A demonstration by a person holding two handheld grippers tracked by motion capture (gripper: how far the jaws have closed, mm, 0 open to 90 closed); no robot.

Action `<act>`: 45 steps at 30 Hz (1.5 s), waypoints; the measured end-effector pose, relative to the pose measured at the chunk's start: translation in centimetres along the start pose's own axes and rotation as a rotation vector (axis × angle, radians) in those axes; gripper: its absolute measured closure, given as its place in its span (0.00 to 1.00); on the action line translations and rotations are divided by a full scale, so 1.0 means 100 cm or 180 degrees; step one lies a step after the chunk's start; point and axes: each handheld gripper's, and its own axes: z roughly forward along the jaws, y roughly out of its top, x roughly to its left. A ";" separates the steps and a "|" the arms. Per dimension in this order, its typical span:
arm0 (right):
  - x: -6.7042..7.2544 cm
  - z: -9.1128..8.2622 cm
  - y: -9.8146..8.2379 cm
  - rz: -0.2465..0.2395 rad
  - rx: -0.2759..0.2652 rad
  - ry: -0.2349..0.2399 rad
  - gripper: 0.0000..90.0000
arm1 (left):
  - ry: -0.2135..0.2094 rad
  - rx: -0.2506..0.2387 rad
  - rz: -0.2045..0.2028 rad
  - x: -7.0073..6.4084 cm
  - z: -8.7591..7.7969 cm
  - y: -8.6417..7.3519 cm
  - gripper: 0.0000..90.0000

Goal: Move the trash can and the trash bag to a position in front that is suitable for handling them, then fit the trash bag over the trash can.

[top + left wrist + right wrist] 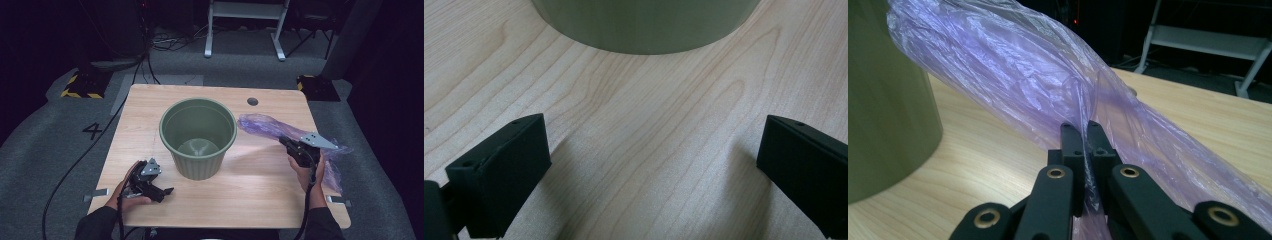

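One green bin (198, 137) stands upright at table centre, empty inside; one purple plastic bag (265, 126) lies stretched from about 2 o'clock of the bin toward 4 o'clock, passing the right table edge. Right gripper (289, 146) at roughly 3 o'clock of the bin, raised off the wooden table (260, 190), jaws pinched together on a fold of the bag; in the right gripper view the film (1038, 85) is clamped between the two fingertips and drapes away on both sides, with the bin wall (883, 100) close at 9 o'clock. Left gripper (162, 191) at about 7 o'clock of the bin, low near the table, jaws spread wide with nothing between them; in the left gripper view only bare wood lies between the pads, bin base (644, 25) ahead at 12 o'clock. One round cable hole (252, 101) in the tabletop at 1 o'clock of the bin. Bin sits between the two grippers. Beyond the table: one white frame (247, 25) at 12 o'clock, two yellow-black striped floor blocks (82, 86), at 10 and 2 o'clock. Count: two grippers, one bin, one bag.
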 end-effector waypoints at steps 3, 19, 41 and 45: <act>0.001 -0.005 0.004 -0.0014 -0.0074 -0.0002 1.00 | 0.0001 0.0001 0.0003 0.000 0.000 0.000 0.00; 0.014 -0.024 0.026 -0.0095 -0.0399 0.0057 1.00 | 0.0002 -0.0001 0.0005 0.000 0.000 0.000 0.00; 0.044 -0.033 0.074 -0.0492 -0.0627 0.0179 1.00 | -0.0151 0.0016 0.0211 -0.007 0.029 0.031 0.00; 0.051 -0.032 0.078 -0.0565 -0.0630 0.0219 1.00 | -0.0180 0.0015 0.0235 -0.010 0.036 0.039 0.00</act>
